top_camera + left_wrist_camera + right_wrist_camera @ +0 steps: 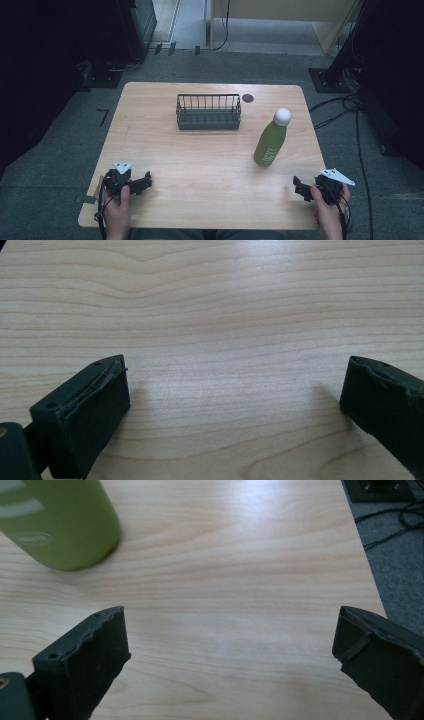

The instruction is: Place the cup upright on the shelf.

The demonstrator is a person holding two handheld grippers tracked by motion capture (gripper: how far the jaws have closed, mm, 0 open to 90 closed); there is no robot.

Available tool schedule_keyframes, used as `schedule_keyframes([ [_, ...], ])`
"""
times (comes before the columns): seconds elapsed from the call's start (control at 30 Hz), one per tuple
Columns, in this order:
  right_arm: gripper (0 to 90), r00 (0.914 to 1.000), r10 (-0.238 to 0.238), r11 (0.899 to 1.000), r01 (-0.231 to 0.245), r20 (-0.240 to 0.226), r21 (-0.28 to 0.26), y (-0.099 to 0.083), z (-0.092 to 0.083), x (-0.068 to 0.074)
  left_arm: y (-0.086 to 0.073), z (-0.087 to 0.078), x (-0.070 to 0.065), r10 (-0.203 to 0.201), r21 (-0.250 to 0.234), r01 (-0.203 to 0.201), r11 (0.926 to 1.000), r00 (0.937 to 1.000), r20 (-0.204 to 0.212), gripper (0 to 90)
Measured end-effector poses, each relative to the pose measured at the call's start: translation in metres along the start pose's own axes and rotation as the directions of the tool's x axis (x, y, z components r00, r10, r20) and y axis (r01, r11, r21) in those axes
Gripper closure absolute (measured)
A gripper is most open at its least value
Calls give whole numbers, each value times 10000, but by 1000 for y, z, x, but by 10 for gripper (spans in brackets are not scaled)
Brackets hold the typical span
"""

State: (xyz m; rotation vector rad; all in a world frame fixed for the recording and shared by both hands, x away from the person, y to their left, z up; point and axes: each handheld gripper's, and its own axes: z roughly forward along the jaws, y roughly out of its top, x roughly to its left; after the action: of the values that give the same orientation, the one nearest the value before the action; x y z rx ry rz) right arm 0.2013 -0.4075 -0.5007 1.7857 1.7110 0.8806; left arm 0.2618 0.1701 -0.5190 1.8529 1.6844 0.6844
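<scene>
Looking down from the high view, a pale wooden surface (200,165) is seen with a person's two hands resting at its near edge, one at each corner. The left hand-held gripper (142,183) is held low over the near left part of the surface, its jaws pointing toward the middle, with a grey three-cornered plate on top. The right hand-held gripper (299,187) is held at the near right corner, its jaws pointing left toward the middle. Both wrists are kept low and roughly level, fingers wrapped around the handles.

A green bottle (270,140) with a white cap is stood upright on the right half of the surface, beyond the right hand-held gripper and apart from it. A dark wire basket (208,112) is placed at the far middle, with a small dark round spot (247,98) just beside its right end.

In the left gripper view, bare wood grain is shown between two black jaws that are spread wide, with nothing between them. In the right gripper view, the jaws are likewise spread wide and released, nothing held; the lower body of the bottle (57,522) is seen at the upper left, ahead of the left jaw and not touching it, and the surface's edge with grey floor (400,575) and cables is seen at the right.
</scene>
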Motion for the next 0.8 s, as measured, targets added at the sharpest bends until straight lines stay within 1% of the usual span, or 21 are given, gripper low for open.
schedule_keyframes([
  [0.03, 12, 9999, -53, 9999, 52, -109, -104, 3, -2, 5, 0, 0, 0, 3, 1, -3, 10000, 10000, 0, 0],
  [0.07, 12, 9999, -53, 9999, 52, -109, -104, 3, -2, 5, 0, 0, 0, 3, 1, -3, 10000, 10000, 0, 0],
  [0.1, 12, 9996, -140, 9998, 136, -243, -157, 6, -3, 9, 0, 0, 0, -1, -2, 1, 10000, 10000, 0, 0],
  [0.13, 12, 9996, -140, 9998, 136, -243, -157, 6, -3, 9, 0, 0, 0, -1, -2, 1, 10000, 10000, 0, 0],
  [0.23, 12, 9984, -285, 9991, 269, -484, -331, 12, -6, 18, 0, 0, 0, -1, 0, 1, 10000, 10000, -1, 0],
  [0.27, 12, 9984, -285, 9991, 269, -484, -331, 12, -6, 18, 0, 0, 0, -1, 0, 1, 10000, 10000, -1, 0],
  [0.3, 12, 9973, -338, 9986, 311, -644, -431, 15, -7, 23, 0, 0, 0, -1, -1, 1, 10000, 10000, 0, 0],
  [0.37, 12, 9967, -352, 9984, 318, -727, -474, 16, -7, 25, 0, 0, 0, -1, -2, 1, 10000, 10000, 0, 0],
  [0.4, 12, 9961, -303, 9982, 259, -823, -538, 18, -7, 29, 0, 0, 0, 0, 0, 0, 10000, 10000, 0, 0],
  [0.47, 12, 9957, -319, 9980, 270, -869, -566, 19, -6, 31, 0, 0, 0, -1, -5, 1, 10000, 10000, 4, 0],
  [0.5, 12, 9945, -367, 9975, 306, -983, -634, 22, -5, 36, 0, 0, 0, 2, 0, -2, 10000, 10000, 0, 0],
  [0.53, 12, 9945, -367, 9975, 306, -983, -634, 22, -5, 36, 0, 0, 0, 2, 0, -2, 10000, 10000, 0, 0],
  [0.6, 21, 9942, -462, 9966, 393, -968, -728, 24, -3, 41, 0, 0, 0, 2, 0, -2, 10000, 10000, 0, 0],
  [0.63, 44, 9951, -442, 9959, 369, -884, -824, 26, -1, 44, 0, 0, 0, 0, -1, 0, 10000, 10000, 0, 0],
  [0.67, 44, 9951, -442, 9959, 369, -884, -824, 26, -1, 44, 0, 0, 0, 0, 0, 0, 10000, 10000, 0, 0],
  [0.7, 48, 9951, -475, 9955, 399, -866, -865, 28, 0, 47, 0, 0, 0, 1, -1, -1, 10000, 10000, 0, 0],
  [0.8, 48, 9940, -485, 9951, 395, -983, -910, 29, 2, 51, 0, 0, 0, 0, -1, 0, 10000, 10000, 1, 0],
])
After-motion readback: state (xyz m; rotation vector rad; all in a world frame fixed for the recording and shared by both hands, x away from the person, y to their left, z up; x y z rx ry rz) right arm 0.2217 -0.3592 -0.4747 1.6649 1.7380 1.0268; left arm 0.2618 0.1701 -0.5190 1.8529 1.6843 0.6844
